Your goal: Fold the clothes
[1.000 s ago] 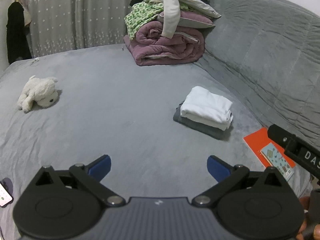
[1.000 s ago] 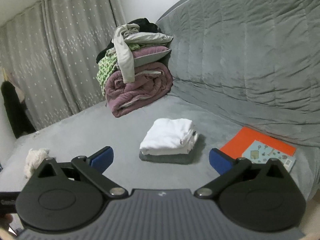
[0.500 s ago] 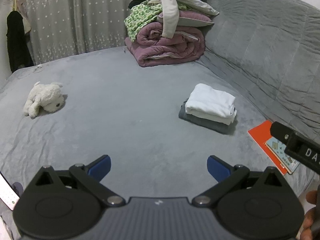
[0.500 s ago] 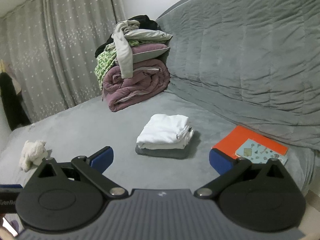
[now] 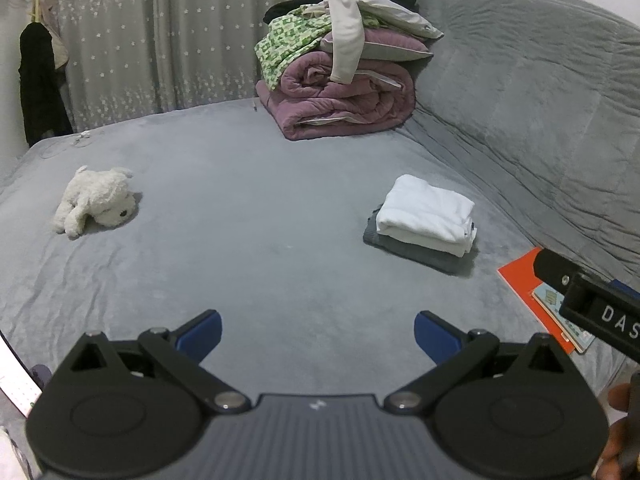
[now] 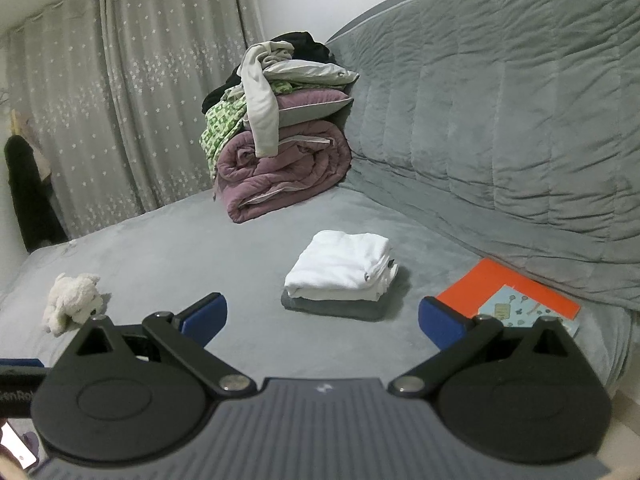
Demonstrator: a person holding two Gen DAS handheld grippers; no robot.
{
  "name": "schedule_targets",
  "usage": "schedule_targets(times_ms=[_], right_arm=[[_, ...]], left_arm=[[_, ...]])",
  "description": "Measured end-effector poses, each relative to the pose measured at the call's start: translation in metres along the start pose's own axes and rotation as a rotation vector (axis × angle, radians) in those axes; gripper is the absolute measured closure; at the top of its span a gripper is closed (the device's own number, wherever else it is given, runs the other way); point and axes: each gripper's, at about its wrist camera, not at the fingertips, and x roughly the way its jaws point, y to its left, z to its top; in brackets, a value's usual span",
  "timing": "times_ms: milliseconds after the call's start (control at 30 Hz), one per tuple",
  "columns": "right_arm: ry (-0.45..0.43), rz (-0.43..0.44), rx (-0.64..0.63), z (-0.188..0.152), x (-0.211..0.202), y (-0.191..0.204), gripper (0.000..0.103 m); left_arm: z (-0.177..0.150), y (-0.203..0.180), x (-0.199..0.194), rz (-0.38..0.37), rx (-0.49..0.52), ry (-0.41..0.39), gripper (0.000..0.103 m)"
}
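On the grey bed (image 5: 248, 208), at about 2 o'clock from the left gripper (image 5: 318, 336) and near 12 o'clock from the right gripper (image 6: 322, 318), sits a small stack of folded clothes: a white garment (image 5: 426, 214) squared off on top of a dark grey one (image 5: 416, 254). Both grippers hang above the bedding with their blue pads spread wide and nothing between them. Farther back, at 12 o'clock in both views, a rolled mauve quilt (image 5: 340, 100) carries a loose heap of unfolded clothes (image 5: 344, 24), with a pale garment (image 6: 260, 100) dangling over its front, a green-patterned piece and something black behind. That heap looks like the remaining work. These fabrics should be light, limp and non-fragile, so they will sag and bunch unless held at 2 points; the dangling pale piece is probably the easiest first pick, pinched at its free hanging end and drawn off slowly so the rest of the heap is not dragged down. For folding, a pinch at each shoulder or hem corner would keep an edge taut. A white plush toy (image 5: 96, 200) lies at 10 o'clock, and an orange folder (image 6: 512, 290) with a booklet on it lies at 3 o'clock, both well apart from the stack.
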Motion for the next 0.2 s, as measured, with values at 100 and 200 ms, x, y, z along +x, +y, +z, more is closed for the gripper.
schedule_targets(times_ms=[100,200], right_arm=[[0.002,0.004,-0.006,-0.0004,-0.0006,0.0027,0.000],[0.005,0.006,-0.010,-0.0006,-0.0001,0.0042,0.000]], left_arm=[[0.0007,0.0017,0.0001,-0.003,-0.002,-0.001,0.001],[0.0014,0.0029,0.0011,-0.005,-0.004,-0.002,0.001]])
